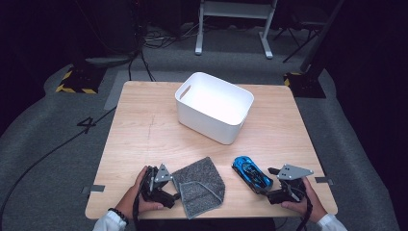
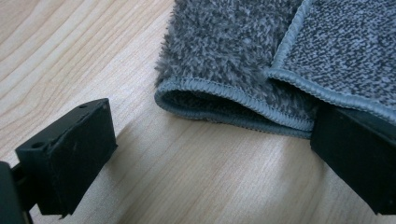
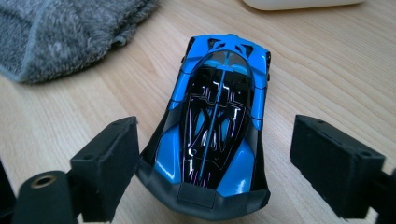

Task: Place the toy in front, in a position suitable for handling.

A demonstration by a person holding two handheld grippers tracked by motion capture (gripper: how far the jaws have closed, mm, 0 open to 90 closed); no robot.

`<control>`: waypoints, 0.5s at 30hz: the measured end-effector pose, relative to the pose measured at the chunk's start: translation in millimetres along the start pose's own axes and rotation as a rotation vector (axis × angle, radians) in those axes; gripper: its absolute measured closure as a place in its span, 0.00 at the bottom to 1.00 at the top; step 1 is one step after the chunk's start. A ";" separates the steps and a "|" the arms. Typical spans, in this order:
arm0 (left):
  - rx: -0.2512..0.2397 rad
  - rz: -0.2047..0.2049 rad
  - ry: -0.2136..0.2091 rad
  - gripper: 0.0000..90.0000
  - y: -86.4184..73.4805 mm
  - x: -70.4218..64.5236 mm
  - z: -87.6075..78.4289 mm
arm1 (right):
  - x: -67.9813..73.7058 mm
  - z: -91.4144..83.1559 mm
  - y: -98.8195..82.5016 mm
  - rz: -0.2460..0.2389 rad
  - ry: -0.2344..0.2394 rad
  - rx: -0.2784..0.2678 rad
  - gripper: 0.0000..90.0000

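From where I sat, the job looked barely begun. The white bin (image 1: 214,107) stood empty toward the far middle of the table (image 1: 144,125), and both loose things lay on the near edge: the grey cloth (image 1: 199,186) and the blue toy car (image 1: 252,173). Nothing had been lifted, so I judged that the gripping, the carrying and the dropping were all left to do, on the guess that the bin was where they were bound.

My right gripper (image 1: 276,190) had its jaws spread wide with the car between them in the right gripper view (image 3: 217,126); the left jaw touched or nearly touched the car's rear corner, the right one stood clear. In the high view the car lay at about ten o'clock from that gripper, just beside it.

My left gripper (image 1: 169,190) was also parted. The cloth's folded hem (image 2: 233,100) lay at about one o'clock from the jaws, one jaw on bare wood, the other at the cloth's edge, pinching nothing.
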State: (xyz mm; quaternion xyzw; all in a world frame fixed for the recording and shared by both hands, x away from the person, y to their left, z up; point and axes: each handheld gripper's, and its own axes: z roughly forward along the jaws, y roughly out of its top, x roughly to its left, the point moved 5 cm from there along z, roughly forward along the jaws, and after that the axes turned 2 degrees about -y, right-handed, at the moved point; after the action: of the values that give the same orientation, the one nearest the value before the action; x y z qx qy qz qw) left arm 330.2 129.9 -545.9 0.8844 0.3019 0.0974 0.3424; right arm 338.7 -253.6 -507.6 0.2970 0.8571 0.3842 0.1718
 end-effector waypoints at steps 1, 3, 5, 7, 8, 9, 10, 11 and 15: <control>0.001 0.000 0.001 0.00 0.1 0.0 0.0 | -0.1 1.2 -0.5 0.008 -0.001 0.002 0.18; 0.000 0.003 0.001 0.00 0.5 0.0 0.3 | 0.4 3.4 -1.4 0.020 0.000 0.005 0.17; 0.000 0.001 0.000 0.00 0.5 -0.1 0.4 | 2.0 5.6 -2.1 0.019 -0.003 0.020 0.17; 0.000 0.002 0.000 0.00 0.7 -0.2 0.5 | 3.8 8.8 -4.3 0.003 -0.013 0.038 0.17; 0.000 0.002 0.000 0.00 0.7 -0.1 0.5 | 4.8 10.3 -5.7 -0.004 -0.014 0.051 0.18; 0.000 0.003 0.000 0.00 0.7 -0.1 0.6 | 4.9 11.8 -7.1 -0.013 -0.023 0.062 0.18; 0.000 0.003 0.000 0.00 0.8 -0.1 0.6 | 4.5 13.1 -8.3 -0.014 -0.027 0.069 0.17; -0.001 0.002 0.000 0.00 0.9 -0.2 0.7 | 4.0 13.8 -8.9 -0.010 -0.023 0.070 0.17; -0.002 0.002 0.001 0.00 1.5 -0.4 1.3 | 2.7 18.2 -10.6 0.018 -0.009 0.078 0.17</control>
State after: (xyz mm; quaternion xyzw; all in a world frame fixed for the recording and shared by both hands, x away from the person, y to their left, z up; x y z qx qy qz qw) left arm 331.1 128.1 -545.8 0.8843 0.3012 0.0986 0.3429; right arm 342.1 -247.3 -527.6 0.3130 0.8680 0.3506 0.1602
